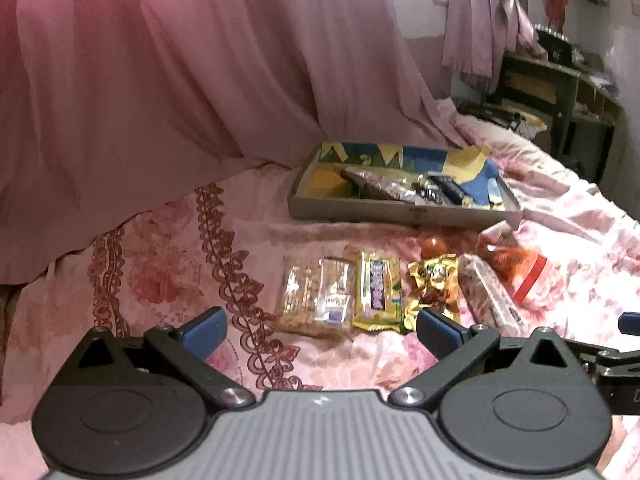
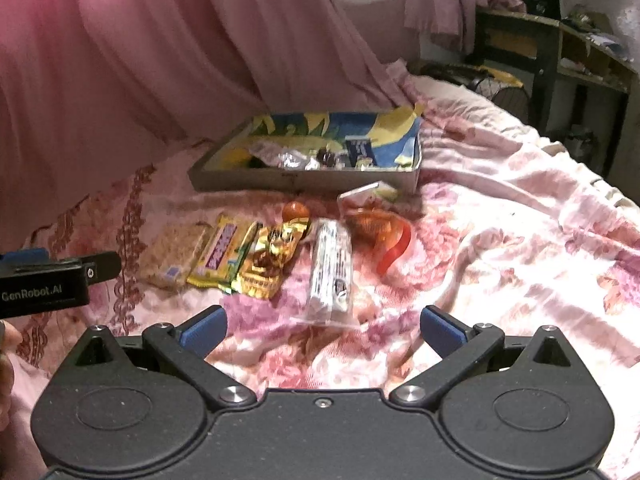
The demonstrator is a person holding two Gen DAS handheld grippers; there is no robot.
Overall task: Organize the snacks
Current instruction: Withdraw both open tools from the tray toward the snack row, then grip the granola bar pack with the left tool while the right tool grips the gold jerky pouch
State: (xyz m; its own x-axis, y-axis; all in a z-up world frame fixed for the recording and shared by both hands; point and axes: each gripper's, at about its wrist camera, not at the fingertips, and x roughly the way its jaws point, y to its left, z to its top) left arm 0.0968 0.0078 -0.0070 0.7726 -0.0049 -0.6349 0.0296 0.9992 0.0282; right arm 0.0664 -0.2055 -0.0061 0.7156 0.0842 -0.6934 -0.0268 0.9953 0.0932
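Right wrist | right claw (image 2: pixel 322 330) agape | crinkly foil packets (image 2: pixel 224 258) | floral quilt (image 2: pixel 500 248)

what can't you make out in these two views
- Wrappers in the box: blurred in both views, and its front wall hides their lower parts.
- Print on the yellow packet: too blurred to read.
- Right tool in the left view: cut off by the frame edge.

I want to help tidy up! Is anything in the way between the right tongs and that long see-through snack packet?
Nothing visible. The right tongs are open and empty, and the clear packet lies on the flowery bedspread just ahead. Only bare bedspread lies between them.
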